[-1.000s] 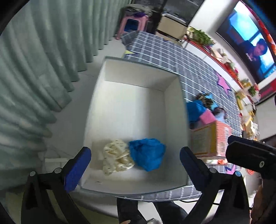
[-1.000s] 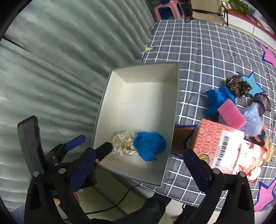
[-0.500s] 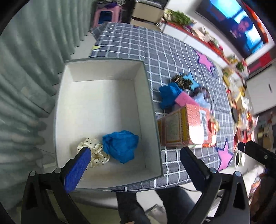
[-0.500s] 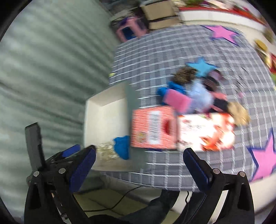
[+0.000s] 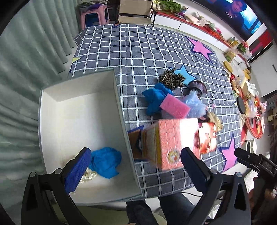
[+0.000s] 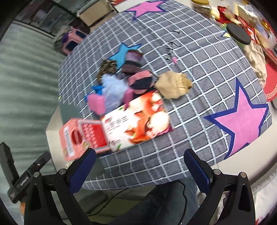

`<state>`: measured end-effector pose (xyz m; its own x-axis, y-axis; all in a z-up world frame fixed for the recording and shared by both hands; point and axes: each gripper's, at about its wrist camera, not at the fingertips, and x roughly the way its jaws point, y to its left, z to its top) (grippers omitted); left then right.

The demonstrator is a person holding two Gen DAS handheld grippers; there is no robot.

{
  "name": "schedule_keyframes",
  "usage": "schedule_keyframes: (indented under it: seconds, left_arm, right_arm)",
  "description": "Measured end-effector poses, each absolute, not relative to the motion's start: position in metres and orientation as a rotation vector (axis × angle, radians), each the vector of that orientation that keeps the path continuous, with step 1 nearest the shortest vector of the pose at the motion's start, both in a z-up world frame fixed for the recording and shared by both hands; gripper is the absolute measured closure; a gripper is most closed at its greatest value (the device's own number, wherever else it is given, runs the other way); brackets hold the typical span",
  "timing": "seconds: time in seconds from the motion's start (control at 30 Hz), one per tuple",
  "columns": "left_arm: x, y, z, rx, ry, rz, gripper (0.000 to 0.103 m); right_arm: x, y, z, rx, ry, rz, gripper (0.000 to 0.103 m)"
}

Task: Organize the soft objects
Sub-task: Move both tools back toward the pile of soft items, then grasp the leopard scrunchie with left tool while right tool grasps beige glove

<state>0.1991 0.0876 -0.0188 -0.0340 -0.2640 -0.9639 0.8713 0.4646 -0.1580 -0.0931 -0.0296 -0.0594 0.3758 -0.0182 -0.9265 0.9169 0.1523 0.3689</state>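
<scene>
Blue cloth (image 5: 105, 161) beside left gripper (image 5: 134, 166), unheld

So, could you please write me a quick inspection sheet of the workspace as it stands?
Surface: table under a grey checked cloth with star patches.
Job's things: white bin holds a blue cloth and a spotted cream piece; the pile on the cloth includes a pink sponge, leopard scrunchie and beige piece.
Clutter: orange carton lying beside the bin.
Grippers: left claw open, empty; right claw open, empty.
Cables: black lead below the table edge.
Surroundings: curtain, pink stool, TV.
</scene>
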Motion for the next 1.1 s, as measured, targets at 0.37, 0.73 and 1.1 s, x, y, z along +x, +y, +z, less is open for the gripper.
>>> schedule_keyframes:
  seconds: [0.37,0.73,1.1]
  left_arm:
    - [0.189,-0.026,-0.028,0.776,1.238,-0.983,0.0]
    - [0.161,-0.148,-0.096,1.108,1.148,-1.007,0.0]
    - [0.164,-0.184,-0.172,1.169,1.252,-1.0,0.0]
  right_arm:
    - [-0.123,-0.077,-0.105,1.36,1.014,-0.836,0.001]
    - [-0.139,-0.139,-0.144,1.374,1.101,-0.875,0.001]
    - [-0.106,-0.172,-0.186,1.264,1.249,-0.855,0.001]
